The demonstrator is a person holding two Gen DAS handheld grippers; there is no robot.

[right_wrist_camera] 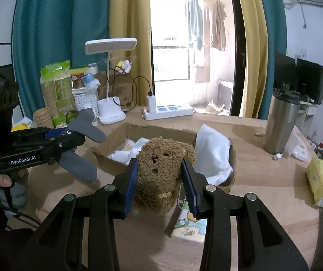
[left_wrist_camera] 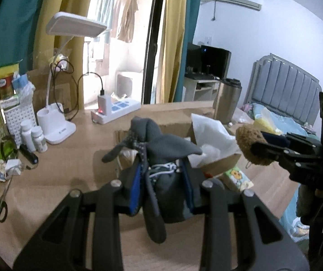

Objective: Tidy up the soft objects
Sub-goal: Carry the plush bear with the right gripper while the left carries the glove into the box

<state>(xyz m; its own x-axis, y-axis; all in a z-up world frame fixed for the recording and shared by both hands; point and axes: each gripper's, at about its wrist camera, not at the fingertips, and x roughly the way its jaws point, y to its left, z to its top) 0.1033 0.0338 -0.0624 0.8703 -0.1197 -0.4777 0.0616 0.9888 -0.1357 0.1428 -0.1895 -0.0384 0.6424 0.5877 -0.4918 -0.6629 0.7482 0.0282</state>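
Left gripper (left_wrist_camera: 163,178): fingers narrow, clamped on one grey plush toy (left_wrist_camera: 161,158), lifted above the worktop (left_wrist_camera: 71,169), near side of the cardboard box (right_wrist_camera: 116,155). Right gripper (right_wrist_camera: 161,185): fingers narrow, pinching one brown plush bear (right_wrist_camera: 163,171), also off the worktop before the box. One box, white cloth (right_wrist_camera: 213,155) draped over its right wall. One steel tumbler (right_wrist_camera: 281,124) far right. One desk lamp (right_wrist_camera: 111,90), one power strip (right_wrist_camera: 168,110) far side.

A home bedroom: bed (left_wrist_camera: 281,103), curtains (right_wrist_camera: 55,33), hanging laundry (right_wrist_camera: 206,22).
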